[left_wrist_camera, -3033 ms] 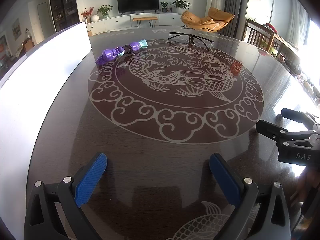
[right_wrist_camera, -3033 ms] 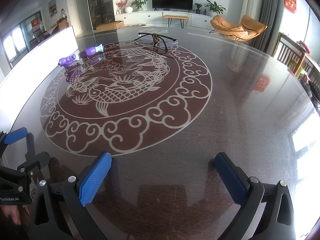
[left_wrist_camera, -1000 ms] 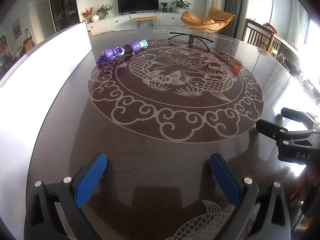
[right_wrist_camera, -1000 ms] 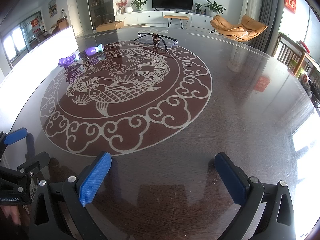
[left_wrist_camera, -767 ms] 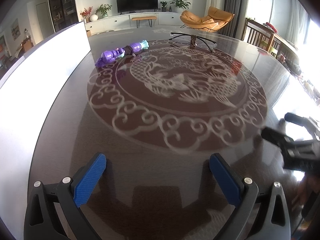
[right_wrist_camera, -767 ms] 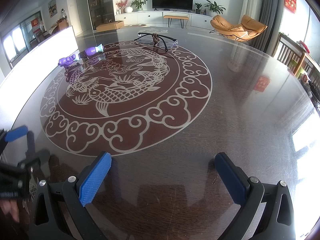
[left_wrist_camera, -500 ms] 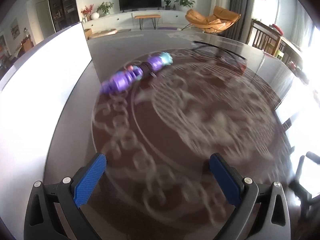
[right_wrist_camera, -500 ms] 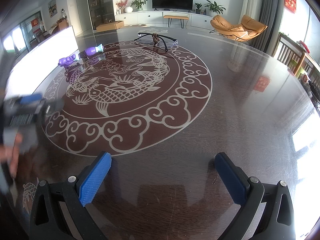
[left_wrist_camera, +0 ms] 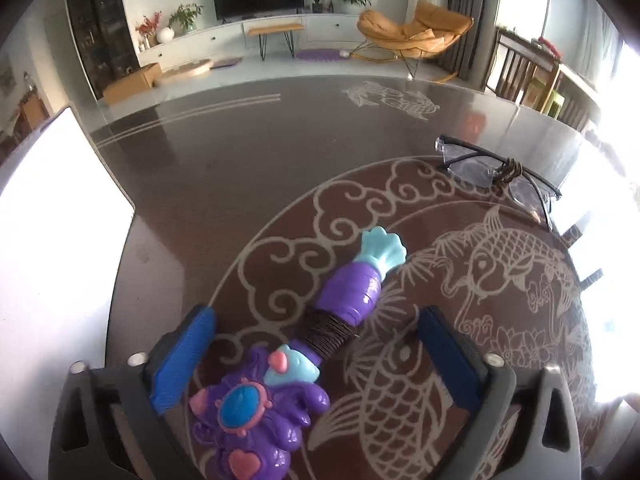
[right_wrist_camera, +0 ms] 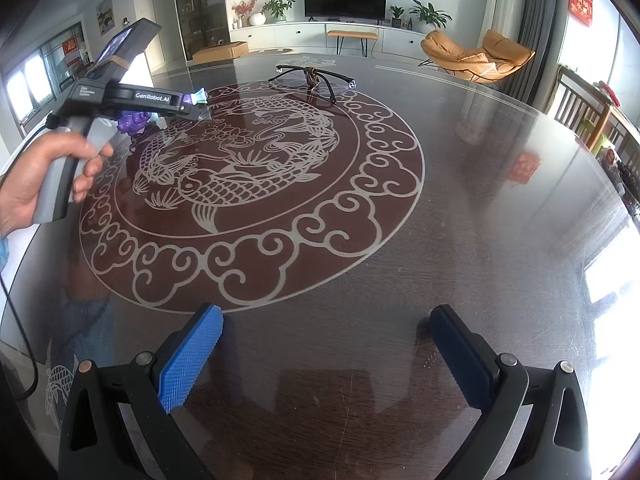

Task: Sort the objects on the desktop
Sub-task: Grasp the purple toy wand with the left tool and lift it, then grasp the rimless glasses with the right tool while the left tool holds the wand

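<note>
The purple toy [left_wrist_camera: 320, 344] lay on the table [left_wrist_camera: 224, 168], between the closing, not yet touching jaws of the left gripper [left_wrist_camera: 316, 354]. The right gripper [right_wrist_camera: 324, 354] stood spread, empty.

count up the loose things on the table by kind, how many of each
toys: 1, the purple mermaid toy, lying between the closing jaws of the left gripper, pads not yet on it
eyewear: 1, the glasses
total: 2
</note>
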### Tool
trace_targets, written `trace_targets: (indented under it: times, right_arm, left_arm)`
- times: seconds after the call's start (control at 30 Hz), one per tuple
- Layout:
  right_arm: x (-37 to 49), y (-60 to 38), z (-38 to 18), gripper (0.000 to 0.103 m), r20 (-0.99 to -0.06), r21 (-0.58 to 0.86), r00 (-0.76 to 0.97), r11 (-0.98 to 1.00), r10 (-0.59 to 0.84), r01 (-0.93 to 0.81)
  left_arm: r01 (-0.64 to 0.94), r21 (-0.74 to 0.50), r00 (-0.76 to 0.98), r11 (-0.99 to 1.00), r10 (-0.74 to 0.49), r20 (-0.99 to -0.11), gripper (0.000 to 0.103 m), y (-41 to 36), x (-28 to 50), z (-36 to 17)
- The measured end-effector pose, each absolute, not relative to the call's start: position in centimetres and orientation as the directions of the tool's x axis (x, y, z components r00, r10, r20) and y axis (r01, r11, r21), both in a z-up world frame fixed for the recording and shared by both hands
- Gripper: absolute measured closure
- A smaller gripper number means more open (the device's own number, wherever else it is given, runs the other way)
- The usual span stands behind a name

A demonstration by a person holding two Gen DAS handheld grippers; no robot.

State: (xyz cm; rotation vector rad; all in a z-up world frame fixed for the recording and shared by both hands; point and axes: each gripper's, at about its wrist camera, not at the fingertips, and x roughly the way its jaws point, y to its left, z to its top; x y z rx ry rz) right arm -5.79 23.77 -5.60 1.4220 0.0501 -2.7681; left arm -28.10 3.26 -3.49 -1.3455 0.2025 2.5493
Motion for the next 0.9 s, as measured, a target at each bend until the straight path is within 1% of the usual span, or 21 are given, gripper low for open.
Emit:
trace_targets:
  times: [0.03, 0.07, 0.13, 0.17, 0.3, 0.47, 0.53, 0.6, 0.63, 0.7, 0.73, 0.77, 0.8, 0.9]
  right_arm:
    - [-5.8, 23.8, -5.6, 0.000, -0.813, -0.015, -0.582, -0.999, -0.011, 0.041]
    - [-5.8, 23.8, -5.6, 0.000, -0.813, -0.015, -0.582, -0.999, -0.011, 0.041]
    - [-5.8, 23.8, -5.6, 0.000, -0.813, -0.015, -0.582, -0.999, -0.011, 0.041]
    - [-5.8, 23.8, -5.6, 0.000, -0.813, -0.015, -0.582, -0.999, -0.011, 0.041]
    - [-5.8, 23.8, -5.6, 0.000, -0.813, -0.015, -0.582, -0.999, -0.011, 0.041]
    - [-5.8, 23.8, -5.6, 0.000, -0.813, -0.015, -0.582, -0.999, -0.011, 0.041]
    - [-5.8, 23.8, -5.6, 0.000, -0.813, -0.015, -0.582, -0.999, -0.011, 0.041]
    - [-5.8, 23.8, -5.6, 0.000, -0.813, -0.015, -0.582, -0.999, -0.011, 0.041]
    - [-5.8, 23.8, -5.6, 0.000, -0.813, -0.015, -0.582, -0.999, -0.011, 0.041]
    - [-5.8, 23.8, -5.7, 0.000, -0.813, -0.015, -0.582, -0.999, -0.012, 0.041]
    - [-5.8, 23.8, -5.6, 0.000, -0.813, -0.015, -0.582, -0.999, -0.012, 0.041]
    - [-5.8, 23.8, -5.6, 0.000, -0.813, -0.015, -0.582, -0.999, -0.012, 0.041]
    - [-5.8, 23.8, -5.7, 0.000, -0.813, -0.015, -0.582, -0.999, -0.012, 0.041]
    - [-5.8, 23.8, -5.6, 0.000, -0.813, -0.015, -0.582, -0.999, -0.012, 0.041]
  left_arm:
    - [-0.264, 0.001, -0.575, -0.965, 0.157, -0.803, 0.056, 2.9, -27.6, -3.0]
    - [-0.239, 0.014, -0.588, -0.971, 0.133, -0.798, 0.076, 2.7, -27.3, -2.9]
    - [-0.219, -0.021, -0.585, -0.975, 0.148, -0.798, 0.077, 2.0, -26.4, -2.7]
    - [-0.202, -0.014, -0.591, -0.979, 0.133, -0.796, 0.077, 1.7, -25.5, -2.7]
    - [-0.134, -0.015, -0.607, -0.991, 0.094, -0.789, 0.077, 0.6, -19.0, -2.6]
    - [-0.106, -0.004, -0.625, -0.994, 0.070, -0.778, 0.076, 0.0, -9.5, -3.0]
    - [-0.106, -0.022, -0.624, -0.994, 0.083, -0.777, 0.076, -0.2, -6.9, -3.1]
    - [-0.118, -0.013, -0.623, -0.993, 0.084, -0.778, 0.076, 0.0, -5.5, -3.2]
    - [-0.132, 0.000, -0.622, -0.991, 0.083, -0.779, 0.075, 0.2, -4.9, -3.2]
    - [-0.156, -0.007, -0.617, -0.988, 0.103, -0.780, 0.062, 0.4, -5.0, -3.3]
    - [-0.175, -0.016, -0.609, -0.984, 0.122, -0.784, 0.037, 0.5, -5.1, -3.4]
    - [-0.182, -0.009, -0.591, -0.983, 0.117, -0.798, 0.004, 0.7, -5.3, -3.7]
    - [-0.185, 0.002, -0.556, -0.983, 0.103, -0.825, 0.000, 1.0, -5.8, -4.1]
    - [-0.193, -0.004, -0.559, -0.981, 0.113, -0.821, 0.000, 1.2, -6.3, -4.0]
